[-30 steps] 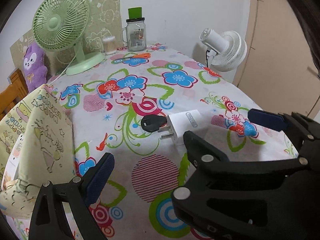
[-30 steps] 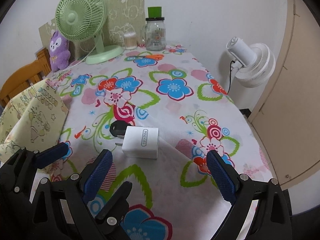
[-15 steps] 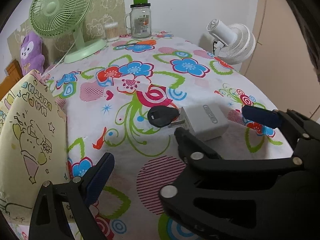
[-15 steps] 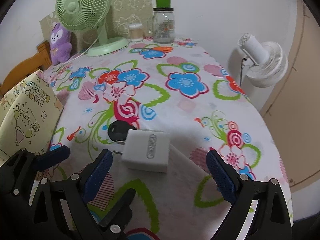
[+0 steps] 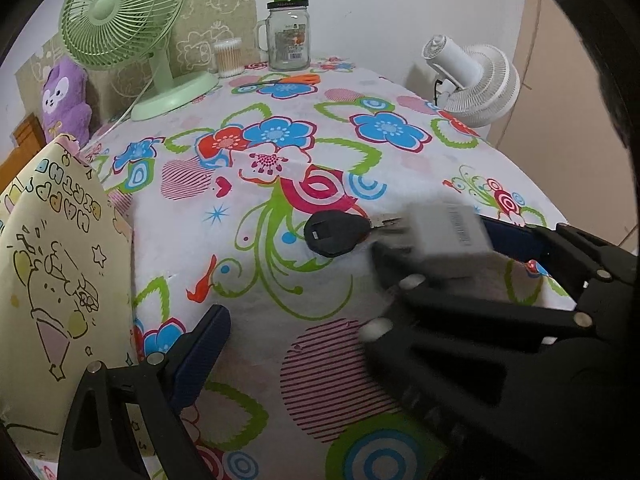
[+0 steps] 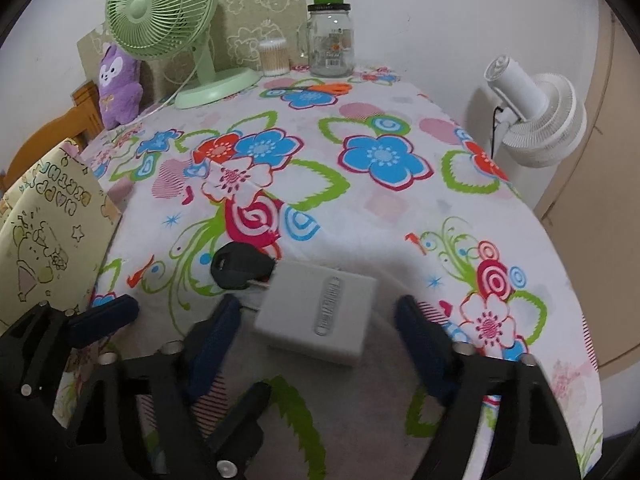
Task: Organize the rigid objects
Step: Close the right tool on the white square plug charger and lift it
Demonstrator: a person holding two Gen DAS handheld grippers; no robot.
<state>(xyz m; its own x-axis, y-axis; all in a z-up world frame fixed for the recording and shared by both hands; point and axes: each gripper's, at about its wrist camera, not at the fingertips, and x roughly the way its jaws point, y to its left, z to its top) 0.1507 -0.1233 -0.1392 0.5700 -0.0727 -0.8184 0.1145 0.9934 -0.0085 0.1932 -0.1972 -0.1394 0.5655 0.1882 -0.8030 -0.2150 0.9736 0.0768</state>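
My right gripper (image 6: 316, 336) has closed in, jaws wide around the white charger (image 6: 318, 312) on the worktop (image 6: 360, 216); grasp comes next. Left gripper (image 5: 352, 276) gapes too. Beyond, the black key (image 6: 240, 266) touches its prongs.

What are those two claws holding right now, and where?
Nothing. The right gripper is open around the charger without touching it; the left gripper is open beside it.
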